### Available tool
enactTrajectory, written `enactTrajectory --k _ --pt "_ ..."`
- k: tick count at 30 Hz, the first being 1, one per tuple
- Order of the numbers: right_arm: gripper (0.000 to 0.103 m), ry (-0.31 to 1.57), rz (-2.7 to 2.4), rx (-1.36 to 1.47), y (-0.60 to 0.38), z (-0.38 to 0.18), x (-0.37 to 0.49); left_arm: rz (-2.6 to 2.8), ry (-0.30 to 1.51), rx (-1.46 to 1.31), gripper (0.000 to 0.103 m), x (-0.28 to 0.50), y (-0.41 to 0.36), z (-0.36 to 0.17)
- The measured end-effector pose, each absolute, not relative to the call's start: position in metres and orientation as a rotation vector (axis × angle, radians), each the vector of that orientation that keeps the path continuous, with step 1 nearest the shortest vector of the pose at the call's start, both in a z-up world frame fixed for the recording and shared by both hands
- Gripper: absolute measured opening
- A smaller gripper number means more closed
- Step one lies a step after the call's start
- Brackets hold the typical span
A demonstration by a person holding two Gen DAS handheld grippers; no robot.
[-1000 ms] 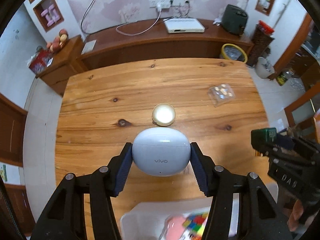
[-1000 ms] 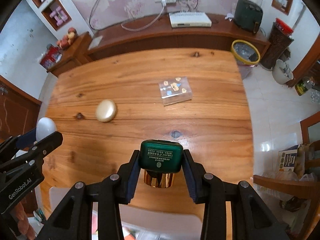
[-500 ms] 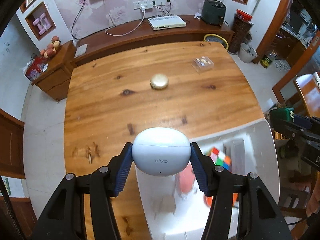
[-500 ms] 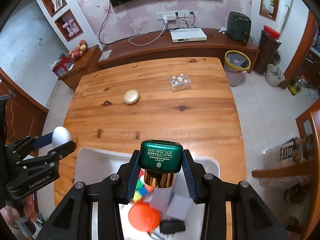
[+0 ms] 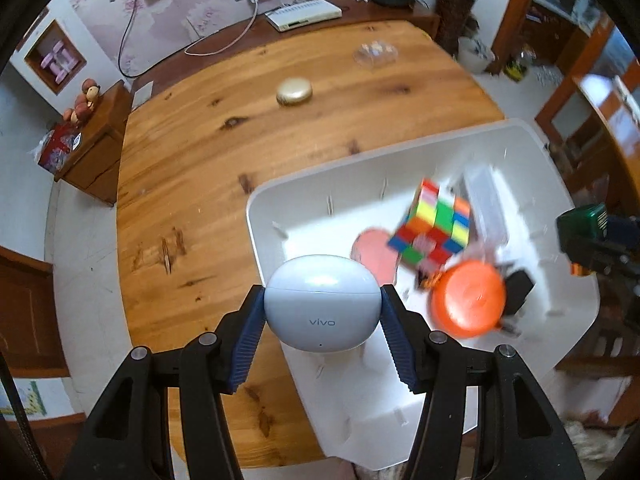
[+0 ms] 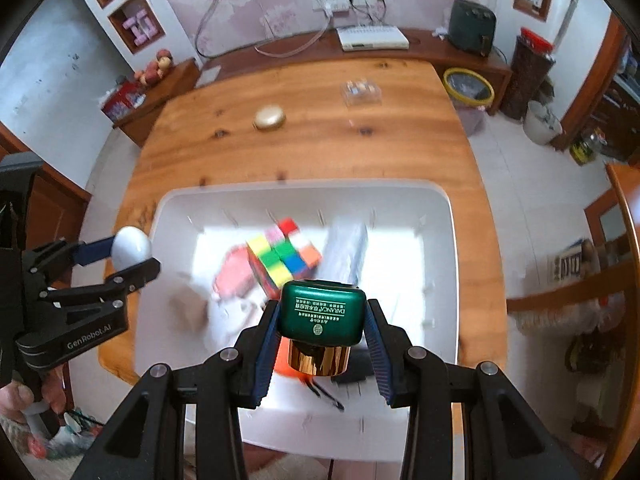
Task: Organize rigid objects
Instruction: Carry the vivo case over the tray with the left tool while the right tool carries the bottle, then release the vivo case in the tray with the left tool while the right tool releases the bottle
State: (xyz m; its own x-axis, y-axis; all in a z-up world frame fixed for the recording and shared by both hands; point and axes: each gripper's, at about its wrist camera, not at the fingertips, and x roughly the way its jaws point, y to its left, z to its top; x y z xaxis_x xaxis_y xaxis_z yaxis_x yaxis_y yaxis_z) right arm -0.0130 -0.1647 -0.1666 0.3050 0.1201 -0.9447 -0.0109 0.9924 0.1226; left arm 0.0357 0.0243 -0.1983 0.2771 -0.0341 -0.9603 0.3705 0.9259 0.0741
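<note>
- Left gripper (image 5: 322, 320): fingers (image 5: 248, 344) clenched on a pale blue earbud case (image 5: 322, 308), held over the left rim of the white bin (image 5: 280, 208).
- Right gripper (image 6: 322, 336): fingers (image 6: 266, 344) clenched on a green jar (image 6: 322, 314) with gold cap, above the bin's near middle.
- Bin holds a colour cube (image 6: 286, 258), an orange lid (image 5: 468, 300), and a pink item.
- Far on the desk (image 5: 192, 168): a gold compact (image 5: 294, 91) and a clear box (image 5: 376, 54), well apart.

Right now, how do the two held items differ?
The earbud case in the left gripper is a pale, smooth, rounded shell; the green jar in the right gripper is boxy, printed and carries a gold band. The case hangs over the bin's near edge, the jar over its contents. Both are clamped.
</note>
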Motion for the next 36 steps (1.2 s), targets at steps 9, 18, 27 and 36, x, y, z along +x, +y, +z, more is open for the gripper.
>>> enactTrajectory --k 9,18,27,36 --pt "0.041 1.367 0.028 0.079 -0.174 -0.21 -0.044 -0.315 1.315 0.354 0.06 0.011 0.029 -0.225" --pt "0.041 1.463 0.08 0.071 -0.159 -0.236 -0.052 -0.445 1.294 0.393 0.06 -0.003 0.009 -0.221" --pt "0.042 1.551 0.166 0.025 -0.138 -0.254 -0.049 -0.566 1.354 0.577 0.06 -0.024 -0.021 -0.26" --pt "0.064 1.571 0.181 -0.019 -0.129 -0.258 -0.055 -0.52 1.424 0.586 0.061 -0.024 -0.019 -0.281"
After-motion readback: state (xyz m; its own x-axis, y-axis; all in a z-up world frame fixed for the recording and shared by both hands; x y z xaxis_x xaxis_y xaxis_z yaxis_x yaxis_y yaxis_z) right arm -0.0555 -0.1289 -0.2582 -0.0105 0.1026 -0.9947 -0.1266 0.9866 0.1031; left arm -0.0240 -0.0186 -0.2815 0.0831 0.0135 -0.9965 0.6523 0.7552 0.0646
